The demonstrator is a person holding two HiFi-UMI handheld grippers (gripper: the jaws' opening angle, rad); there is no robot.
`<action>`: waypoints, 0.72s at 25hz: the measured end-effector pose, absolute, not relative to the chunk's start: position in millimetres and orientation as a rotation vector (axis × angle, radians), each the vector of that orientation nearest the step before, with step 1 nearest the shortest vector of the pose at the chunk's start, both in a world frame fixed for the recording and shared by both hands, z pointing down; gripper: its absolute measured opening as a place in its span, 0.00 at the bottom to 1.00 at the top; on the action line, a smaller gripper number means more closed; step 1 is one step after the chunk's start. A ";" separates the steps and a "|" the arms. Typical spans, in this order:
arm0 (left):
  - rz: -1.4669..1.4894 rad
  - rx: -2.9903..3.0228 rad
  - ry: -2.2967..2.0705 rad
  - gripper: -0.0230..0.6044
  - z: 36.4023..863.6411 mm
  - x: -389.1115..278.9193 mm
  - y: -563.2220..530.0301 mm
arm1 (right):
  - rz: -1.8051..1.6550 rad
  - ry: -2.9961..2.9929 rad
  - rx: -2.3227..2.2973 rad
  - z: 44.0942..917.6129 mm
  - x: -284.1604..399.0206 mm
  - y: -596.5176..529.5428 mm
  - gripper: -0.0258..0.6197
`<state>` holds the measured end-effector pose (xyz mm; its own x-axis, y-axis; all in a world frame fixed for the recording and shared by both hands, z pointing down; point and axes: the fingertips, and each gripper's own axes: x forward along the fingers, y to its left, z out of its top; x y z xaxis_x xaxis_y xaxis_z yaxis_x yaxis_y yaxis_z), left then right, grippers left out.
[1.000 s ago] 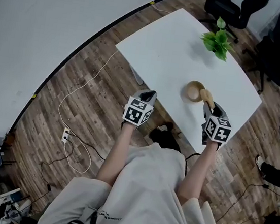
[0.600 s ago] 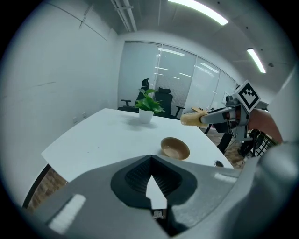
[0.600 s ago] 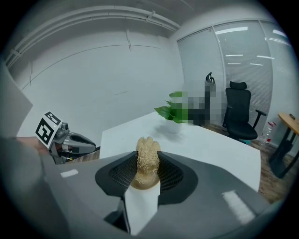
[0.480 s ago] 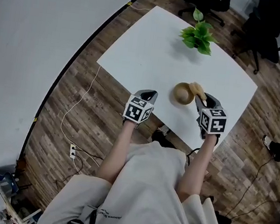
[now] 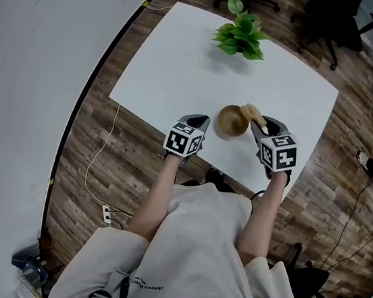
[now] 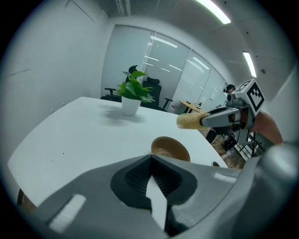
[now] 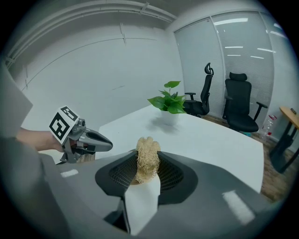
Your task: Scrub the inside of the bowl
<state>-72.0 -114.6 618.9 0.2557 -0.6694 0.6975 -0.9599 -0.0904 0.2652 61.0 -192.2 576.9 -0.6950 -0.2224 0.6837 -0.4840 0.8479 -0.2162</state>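
1. Right claw (image 5: 259,125) is clamped on the scrubber (image 5: 250,112), beside the rim of the bowl (image 5: 231,121), near the desk (image 5: 184,63) front edge.
2. Left claw (image 5: 199,122) is closed and empty; I'd brace the bowl with it.
3. I'd then sweep the inside wall in light circles.

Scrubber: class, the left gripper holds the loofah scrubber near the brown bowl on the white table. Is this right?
No: the right gripper holds the scrubber, as the right gripper view shows; the left gripper is shut and empty. The rest stands: it is near the brown bowl on the white table.
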 end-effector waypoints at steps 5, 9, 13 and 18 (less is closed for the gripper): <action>0.461 1.807 -1.421 0.11 632.0 -64.0 -139.4 | 0.482 -2.306 0.461 589.1 57.8 -179.7 0.27; 0.425 1.755 -1.405 0.13 642.6 -63.2 -155.1 | 0.477 -2.262 0.420 599.0 60.2 -173.9 0.27; 0.420 1.698 -1.359 0.17 658.6 -60.8 -161.4 | 0.497 -2.257 0.392 602.6 56.7 -166.1 0.27; 0.452 1.698 -1.311 0.16 668.2 -48.9 -173.7 | 0.530 -2.246 0.391 609.9 54.3 -170.4 0.27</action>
